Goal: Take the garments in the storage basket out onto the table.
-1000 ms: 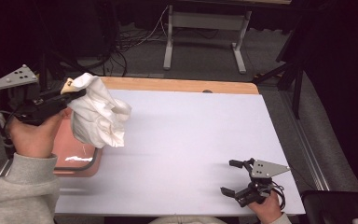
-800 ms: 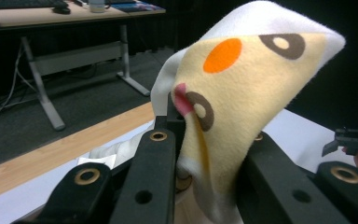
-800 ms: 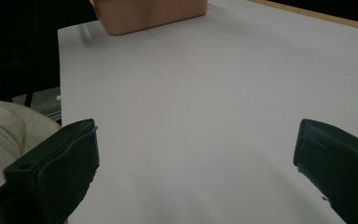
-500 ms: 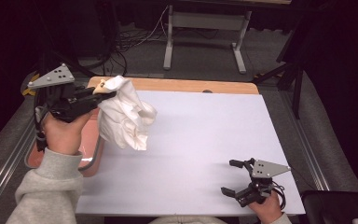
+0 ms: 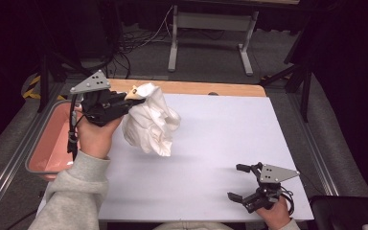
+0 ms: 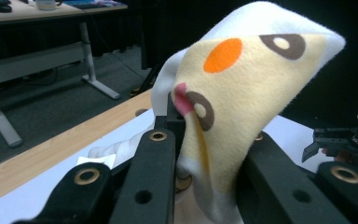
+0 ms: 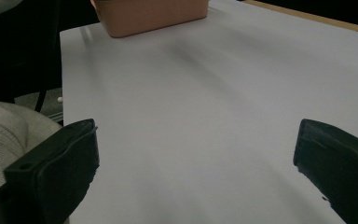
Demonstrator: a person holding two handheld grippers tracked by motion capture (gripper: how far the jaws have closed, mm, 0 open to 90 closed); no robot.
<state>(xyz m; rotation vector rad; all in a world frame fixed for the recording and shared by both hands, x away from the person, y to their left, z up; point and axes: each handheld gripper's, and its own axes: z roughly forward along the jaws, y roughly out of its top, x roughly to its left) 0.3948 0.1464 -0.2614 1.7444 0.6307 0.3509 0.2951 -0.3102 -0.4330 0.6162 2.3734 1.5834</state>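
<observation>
So the left gripper (image 5: pixel 133 97) is clamped tight on a bunched-up white fleece cloth (image 5: pixel 151 122) and has it lifted clear off the white table mat (image 5: pixel 220 139), over the mat's back left part. The cloth hangs down from the jaws in a crumpled wad, not touching the surface. In the left gripper view you get a close look at the printed side (image 6: pixel 242 88): pale yellow fleece with an orange oval, a couple of brown rings with light centres, and a pink blotch right by the pinch point. No brand tag or lettering I can make out on it. There's a little white label-looking scrap (image 6: pixel 95 161) near the jaws in that view, but it's too small to read anything.

The salmon-pink plastic bin (image 5: pixel 52 143) sits just off the mat's left edge, beside the person's grey sleeve (image 5: pixel 72 201).

The right gripper (image 5: pixel 239 182) sits low at the front right of the mat, well apart from the cloth, jaws spread wide with nothing between them, just bare mat in the right gripper view (image 7: pixel 196 116).
</observation>
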